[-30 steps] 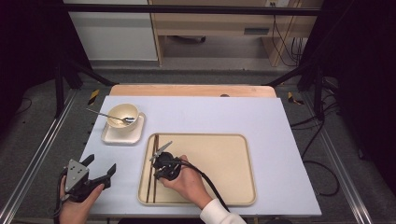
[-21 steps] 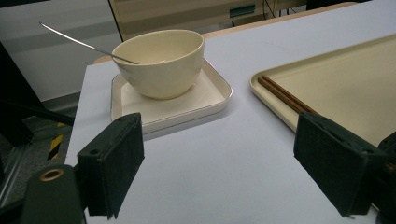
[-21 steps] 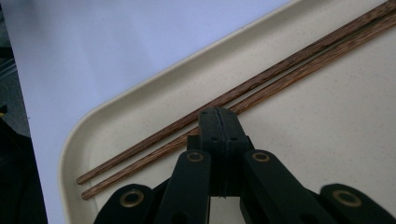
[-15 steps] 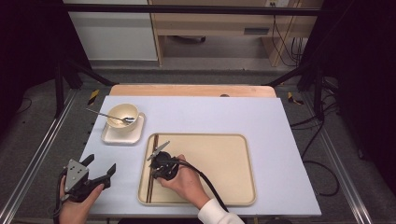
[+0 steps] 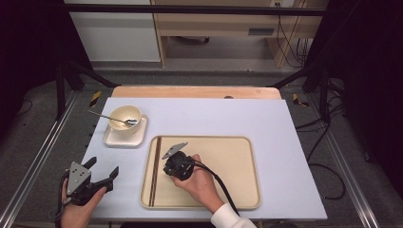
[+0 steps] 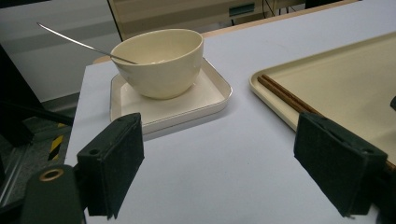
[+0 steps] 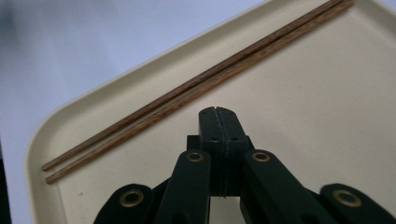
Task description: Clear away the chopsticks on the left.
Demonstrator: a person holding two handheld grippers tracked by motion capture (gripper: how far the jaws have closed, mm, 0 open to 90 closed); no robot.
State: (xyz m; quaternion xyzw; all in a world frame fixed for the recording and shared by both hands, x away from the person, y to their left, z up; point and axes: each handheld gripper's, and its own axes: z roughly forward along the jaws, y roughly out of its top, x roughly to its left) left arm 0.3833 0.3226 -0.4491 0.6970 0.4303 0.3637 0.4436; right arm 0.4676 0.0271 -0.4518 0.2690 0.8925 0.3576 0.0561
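Right gripper view shows the right tool pressed together, empty, over the tray; chopsticks lie just beyond its tip. Left tool spread apart.

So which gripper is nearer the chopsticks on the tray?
Right. The right gripper sits over the tray, jaws shut, just beside the chopsticks. The left gripper waits open on the table off the tray's left edge, aimed toward the bowl.

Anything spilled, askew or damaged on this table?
Nothing stands out. The two brown wooden chopsticks lie parallel along the beige tray's left edge; the cream bowl sits upright on its square white plate, metal spoon resting inside.
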